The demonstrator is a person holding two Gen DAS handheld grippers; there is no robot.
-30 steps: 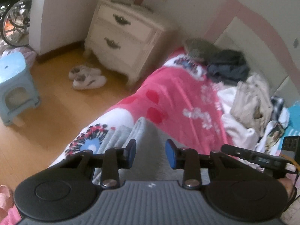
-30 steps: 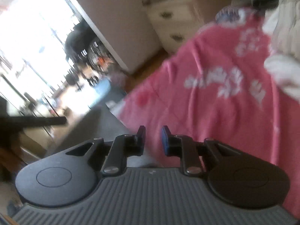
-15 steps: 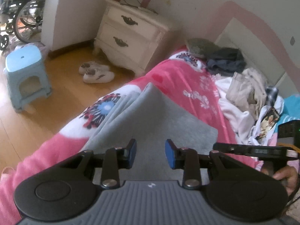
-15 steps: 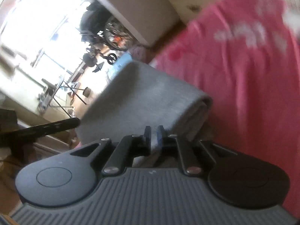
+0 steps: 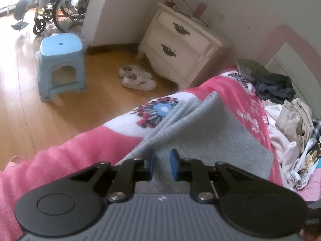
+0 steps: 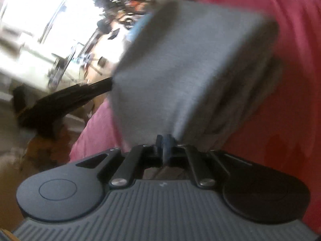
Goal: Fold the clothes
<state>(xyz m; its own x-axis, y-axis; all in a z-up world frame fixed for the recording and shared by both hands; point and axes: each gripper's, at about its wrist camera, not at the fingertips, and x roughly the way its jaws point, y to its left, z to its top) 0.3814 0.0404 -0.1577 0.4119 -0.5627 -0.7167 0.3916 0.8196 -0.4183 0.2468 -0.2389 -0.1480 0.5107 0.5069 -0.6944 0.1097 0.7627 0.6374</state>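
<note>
Closer now than a moment ago, the grey garment (image 5: 210, 132) fills the lower middle of the left view, folded on the pink blanket (image 5: 66, 156). Right gripper (image 6: 165, 143) pinches its near edge tight. Left gripper (image 5: 162, 165) is narrowing, cloth between the pads, not yet pressed. Risk: a thin bite lets layers slip and the fold skews toward the laundry pile (image 5: 291, 132) at right.

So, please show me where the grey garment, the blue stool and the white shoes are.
grey garment (image 5: 216, 132): left wrist view, on its flat upper layer.
blue stool (image 5: 60, 44): left wrist view, on the seat top.
white shoes (image 5: 138, 80): left wrist view, on the nearer shoe.
</note>
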